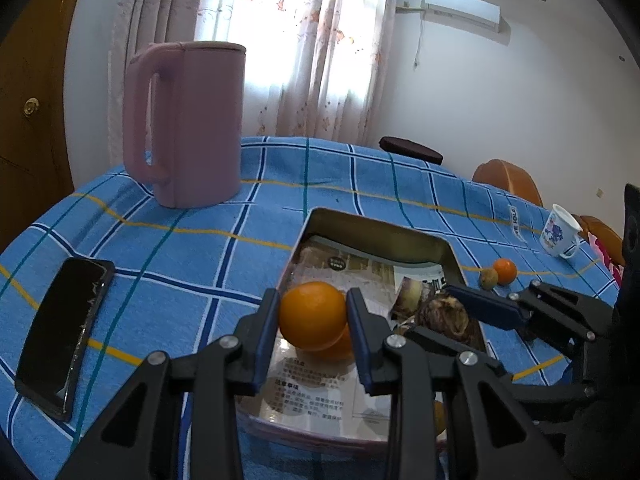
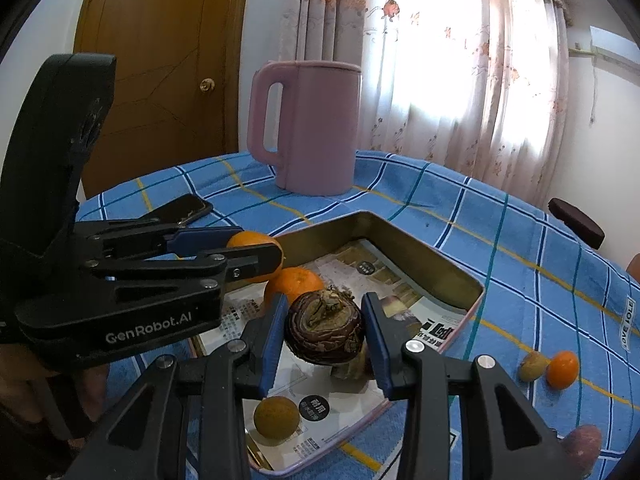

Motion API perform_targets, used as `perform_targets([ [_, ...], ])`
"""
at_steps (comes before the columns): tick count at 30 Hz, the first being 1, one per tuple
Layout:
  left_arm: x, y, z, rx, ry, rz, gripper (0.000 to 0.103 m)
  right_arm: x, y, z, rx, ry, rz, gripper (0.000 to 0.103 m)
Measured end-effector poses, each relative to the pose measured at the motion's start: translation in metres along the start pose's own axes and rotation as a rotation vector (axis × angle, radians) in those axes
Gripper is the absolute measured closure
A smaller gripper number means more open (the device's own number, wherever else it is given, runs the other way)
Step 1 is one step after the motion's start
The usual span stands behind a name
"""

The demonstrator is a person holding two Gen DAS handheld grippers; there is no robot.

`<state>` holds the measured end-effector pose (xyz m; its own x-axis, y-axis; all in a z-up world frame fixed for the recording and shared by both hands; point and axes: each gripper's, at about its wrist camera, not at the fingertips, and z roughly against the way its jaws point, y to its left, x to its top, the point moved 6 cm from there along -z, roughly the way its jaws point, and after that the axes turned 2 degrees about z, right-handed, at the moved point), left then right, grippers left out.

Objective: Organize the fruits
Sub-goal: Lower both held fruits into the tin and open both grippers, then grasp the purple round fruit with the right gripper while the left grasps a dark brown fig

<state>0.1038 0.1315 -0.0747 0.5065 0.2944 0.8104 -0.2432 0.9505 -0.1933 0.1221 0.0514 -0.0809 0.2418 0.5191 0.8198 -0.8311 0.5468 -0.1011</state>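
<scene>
A rectangular metal tin [image 1: 372, 222] [image 2: 432, 258] lined with printed paper sits on the blue checked tablecloth. My left gripper [image 1: 314, 316] [image 2: 256, 254] is shut on an orange [image 1: 312, 314] [image 2: 250, 240], held over the tin. A second orange [image 2: 294, 282] lies in the tin below it. My right gripper [image 2: 324, 338] [image 1: 452, 300] is shut on a dark purple-brown mangosteen [image 2: 324, 330] [image 1: 442, 314], held over the tin. A small brownish-green fruit [image 2: 276, 420] lies in the tin's near corner.
A small orange [image 2: 562, 368] [image 1: 505, 270] and a brownish fruit [image 2: 532, 365] [image 1: 489, 278] lie on the cloth right of the tin. A purplish fruit [image 2: 582, 446] lies at the near right. A pink jug [image 1: 188, 124], a black phone [image 1: 66, 332] and a white cup [image 1: 558, 236] stand around.
</scene>
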Motion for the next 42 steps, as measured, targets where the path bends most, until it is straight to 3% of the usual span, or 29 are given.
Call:
perform_targets([
  [9,-0.001,-0.001,-0.005,0.002,0.024,-0.009,0.067,-0.004,0.004,-0.014,0.027,0.073,0.012,0.063],
  [15,-0.001,-0.002,-0.005,0.017,0.023,-0.023,0.065,-0.006,0.004,-0.013,0.023,0.077,0.017,0.063],
  [17,0.0,-0.002,-0.004,0.02,0.015,-0.027,0.059,-0.006,0.004,-0.014,0.023,0.084,0.016,0.059],
  [19,0.0,-0.004,0.001,0.027,-0.005,-0.034,0.042,-0.006,0.002,-0.014,0.014,0.084,0.007,0.038],
  [22,0.004,-0.005,0.013,0.044,-0.058,-0.031,0.018,-0.004,-0.002,-0.006,0.004,0.045,-0.014,0.035],
  [25,0.01,-0.009,0.022,0.043,-0.089,-0.031,0.017,-0.005,-0.01,0.002,-0.02,0.022,-0.041,0.035],
  [31,0.018,-0.033,0.035,0.004,-0.145,-0.033,0.008,-0.013,-0.05,0.043,-0.099,-0.036,-0.116,0.035],
  [34,0.017,-0.058,0.034,-0.03,-0.143,-0.071,0.006,-0.024,-0.079,0.071,-0.182,-0.054,-0.145,0.035],
  [39,0.013,-0.1,0.026,-0.079,-0.122,-0.14,0.003,-0.054,-0.139,0.106,-0.347,-0.028,-0.234,0.035],
  [42,0.009,-0.126,0.019,-0.099,-0.106,-0.182,0.003,-0.074,-0.164,0.112,-0.374,0.011,-0.305,0.035],
])
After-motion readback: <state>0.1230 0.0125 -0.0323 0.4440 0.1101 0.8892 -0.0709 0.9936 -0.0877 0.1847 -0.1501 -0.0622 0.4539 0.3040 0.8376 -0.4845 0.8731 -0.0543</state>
